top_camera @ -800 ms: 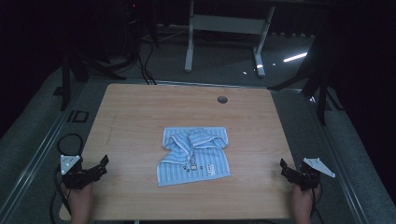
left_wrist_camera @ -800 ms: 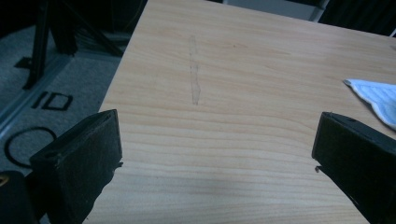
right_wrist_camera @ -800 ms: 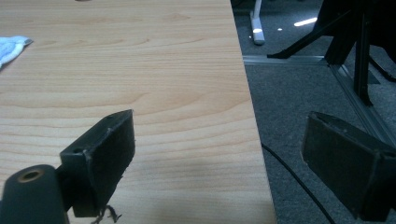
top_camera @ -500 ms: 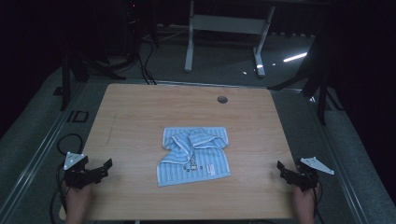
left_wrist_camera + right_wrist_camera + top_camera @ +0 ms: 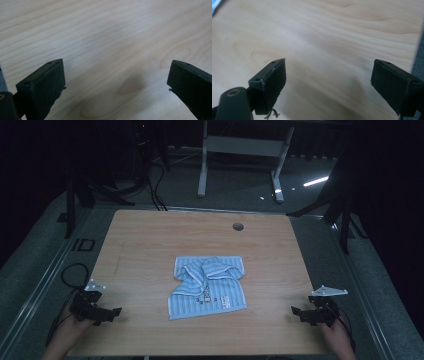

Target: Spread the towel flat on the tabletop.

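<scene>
Blue striped towel (image 5: 209, 286) lies crumpled at mid-table (image 5: 150, 235). Left gripper (image 5: 111, 312) and right gripper (image 5: 298, 312), well apart from the towel, are both released, grasping nothing.

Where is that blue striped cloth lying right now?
In the high view, the blue striped cloth lies crumpled near the middle of the wooden table, between the left gripper and the right gripper, touching neither.
</scene>
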`<state>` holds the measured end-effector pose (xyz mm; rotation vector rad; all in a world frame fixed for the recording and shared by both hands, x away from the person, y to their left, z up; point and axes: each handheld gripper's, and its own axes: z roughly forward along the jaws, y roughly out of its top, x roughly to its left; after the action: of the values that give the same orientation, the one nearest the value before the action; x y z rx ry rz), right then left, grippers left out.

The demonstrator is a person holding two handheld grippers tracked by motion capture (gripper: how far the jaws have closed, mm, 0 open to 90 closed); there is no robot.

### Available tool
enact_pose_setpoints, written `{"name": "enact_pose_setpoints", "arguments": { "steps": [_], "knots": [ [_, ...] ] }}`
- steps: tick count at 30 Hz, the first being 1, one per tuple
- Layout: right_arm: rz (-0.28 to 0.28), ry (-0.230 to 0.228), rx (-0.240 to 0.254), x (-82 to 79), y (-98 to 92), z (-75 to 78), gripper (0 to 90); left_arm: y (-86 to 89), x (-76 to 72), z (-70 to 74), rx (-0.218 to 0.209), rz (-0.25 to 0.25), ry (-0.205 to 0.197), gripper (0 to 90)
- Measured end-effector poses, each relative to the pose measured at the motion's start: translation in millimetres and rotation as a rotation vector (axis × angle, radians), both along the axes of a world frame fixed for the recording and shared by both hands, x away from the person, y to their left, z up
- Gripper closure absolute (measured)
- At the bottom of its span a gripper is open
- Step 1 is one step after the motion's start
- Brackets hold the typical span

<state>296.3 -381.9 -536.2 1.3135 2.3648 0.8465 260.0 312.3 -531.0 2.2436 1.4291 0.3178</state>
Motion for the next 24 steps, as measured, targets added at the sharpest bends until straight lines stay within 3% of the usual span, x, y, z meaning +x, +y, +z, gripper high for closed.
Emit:
{"name": "enact_pose_setpoints", "arguments": {
  "steps": [4, 8, 13, 15, 18, 19, 20, 24],
  "knots": [
    [0.058, 0.052, -0.04, 2.9, 5.3, 9.3, 13.0, -8.1, 3.0, 4.7, 0.029, -0.025, 0.095, 1.3],
    [0.103, 0.16, -0.112, 9.9, 10.2, 16.0, 13.2, -15.6, 3.1, 8.2, 0.066, -0.07, 0.152, 1.3],
    [0.159, 0.275, -0.212, 17.8, 19.8, 20.8, 13.3, -17.4, 4.3, 9.2, 0.124, -0.096, 0.243, 1.3],
    [0.183, 0.309, -0.245, 20.3, 23.5, 22.6, 13.3, -15.9, 5.1, 9.1, 0.127, -0.09, 0.278, 1.3],
    [0.205, 0.364, -0.274, 22.7, 28.4, 24.4, 13.4, -14.4, 5.9, 8.1, 0.149, -0.086, 0.31, 1.3],
    [0.205, 0.364, -0.274, 22.7, 28.4, 24.4, 13.4, -14.4, 5.9, 8.1, 0.149, -0.086, 0.31, 1.3],
    [0.235, 0.401, -0.301, 24.3, 32.3, 24.7, 13.7, -14.7, 6.3, 8.4, 0.163, -0.096, 0.318, 1.4],
    [0.253, 0.428, -0.331, 27.2, 38.2, 25.9, 13.6, -15.4, 9.1, 10.2, 0.138, -0.111, 0.336, 1.4]
  ]
}}
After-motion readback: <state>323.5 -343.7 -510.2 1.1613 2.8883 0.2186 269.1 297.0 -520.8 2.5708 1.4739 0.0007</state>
